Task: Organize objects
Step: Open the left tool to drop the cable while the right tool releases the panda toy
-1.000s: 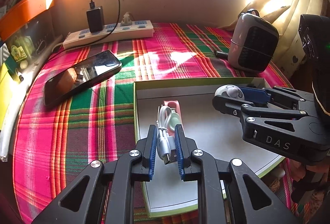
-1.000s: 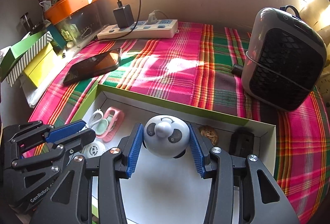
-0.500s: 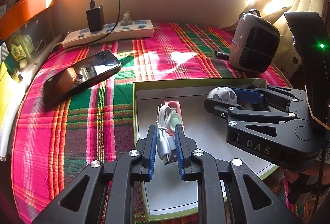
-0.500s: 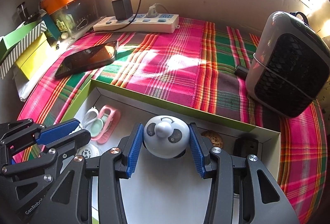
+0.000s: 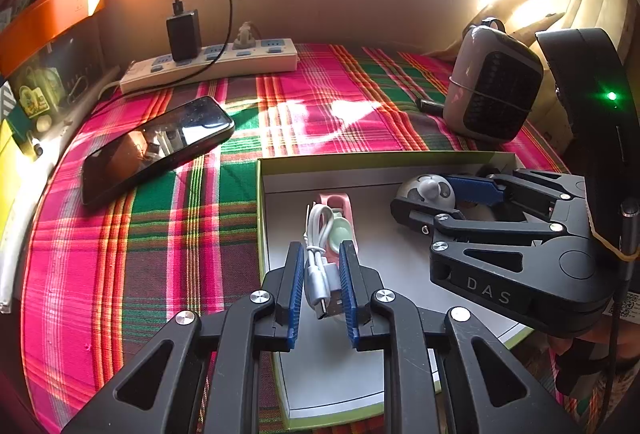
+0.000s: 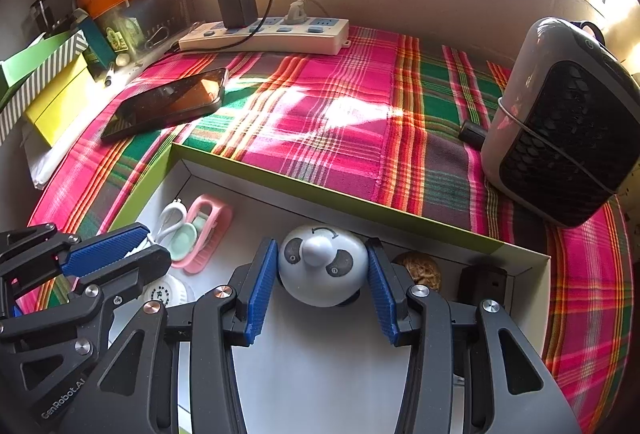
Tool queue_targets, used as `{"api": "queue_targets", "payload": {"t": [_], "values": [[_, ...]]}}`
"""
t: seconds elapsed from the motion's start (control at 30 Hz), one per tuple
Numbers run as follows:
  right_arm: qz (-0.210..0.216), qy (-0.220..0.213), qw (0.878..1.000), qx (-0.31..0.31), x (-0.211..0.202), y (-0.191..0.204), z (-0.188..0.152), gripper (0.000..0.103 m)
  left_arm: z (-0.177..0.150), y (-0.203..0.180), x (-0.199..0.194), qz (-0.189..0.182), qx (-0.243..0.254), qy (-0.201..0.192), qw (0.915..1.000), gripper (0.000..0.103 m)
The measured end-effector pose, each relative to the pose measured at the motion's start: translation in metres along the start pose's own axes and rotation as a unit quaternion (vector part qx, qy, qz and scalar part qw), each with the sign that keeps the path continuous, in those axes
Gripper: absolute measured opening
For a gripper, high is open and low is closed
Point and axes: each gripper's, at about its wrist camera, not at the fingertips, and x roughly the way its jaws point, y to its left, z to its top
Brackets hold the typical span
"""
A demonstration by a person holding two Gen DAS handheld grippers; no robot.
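Left wrist view: left tool pinching a coiled white USB cable between blue pads, over the near-left part of the green-rimmed box. Cable bundle long axis running away from the camera along the fingers, metal plug end pointing back toward the tool body, looped end pointing toward the far wall of the box. Just beyond the loop, and partly under it, a pink holder with a mint-green piece, lying on the box floor with its long axis the same way. Directly below the held cable, bare white box floor; judged the nearest free spot for a set-down, straight down from the pinch.

Right wrist view: right tool clamped on a white panda-faced round object, pads pressing its two sides, over the far-right part of the same box. Face turned up toward the camera, no clear long axis. Close behind it, against the far wall, a brown nut-like lump and a small black block. Left tool seen at the lower left, well clear of the panda.

Outside the box on the plaid-covered worktop: a dark phone, a power strip, a small heater.
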Motion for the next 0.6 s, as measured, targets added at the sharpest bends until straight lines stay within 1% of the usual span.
{"api": "queue_targets", "payload": {"t": [0.4, 0.6], "values": [[0.000, 0.003, 1.000, 0.003, 0.0010, 0.0017, 0.0004, 0.046, -0.0007, -0.0005, 0.0004, -0.003, -0.001, 0.001, 1.0000, 0.017], [0.000, 0.000, 1.000, 0.006, 0.0002, 0.0012, 0.0008, 0.046, -0.0010, -0.0037, 0.0011, -0.006, 0.003, 0.001, 1.0000, 0.020]]}}
